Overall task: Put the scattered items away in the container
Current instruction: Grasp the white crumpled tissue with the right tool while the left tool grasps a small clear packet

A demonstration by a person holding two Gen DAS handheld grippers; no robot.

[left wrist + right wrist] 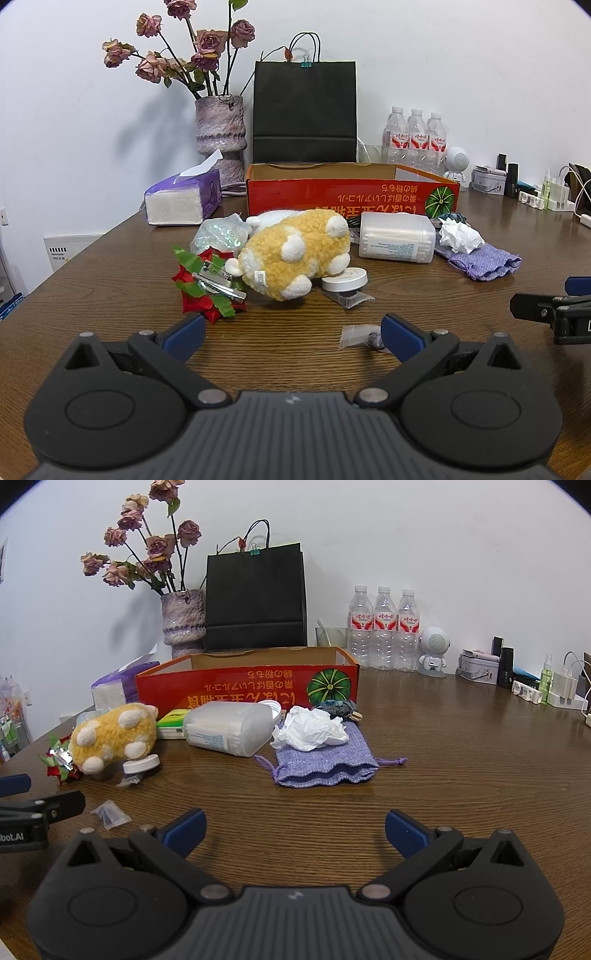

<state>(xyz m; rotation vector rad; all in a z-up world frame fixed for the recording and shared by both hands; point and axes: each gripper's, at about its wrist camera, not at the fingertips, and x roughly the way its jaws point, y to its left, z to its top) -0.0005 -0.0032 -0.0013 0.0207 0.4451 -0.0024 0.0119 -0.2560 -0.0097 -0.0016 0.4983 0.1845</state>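
Observation:
A red cardboard box [332, 194] [243, 686] stands open at the back of the wooden table. In front of it lie a yellow plush toy [295, 251] [114, 734], a red fabric flower with a metal clip [207, 284], a clear plastic tub [397, 238] [232, 729], crumpled tissue [312, 729] on a purple pouch [325, 764] [484, 260], a white round disc [345, 278] and a small clear packet [360, 336] [110, 812]. My left gripper [293, 334] is open, the packet by its right finger. My right gripper [295, 830] is open and empty above bare table.
A vase of dried roses [221, 129], a black paper bag [304, 110], a tissue pack [184, 199], three water bottles [384, 627], a white speaker figure [434, 650] and small chargers and bottles [554, 686] line the back and right of the table.

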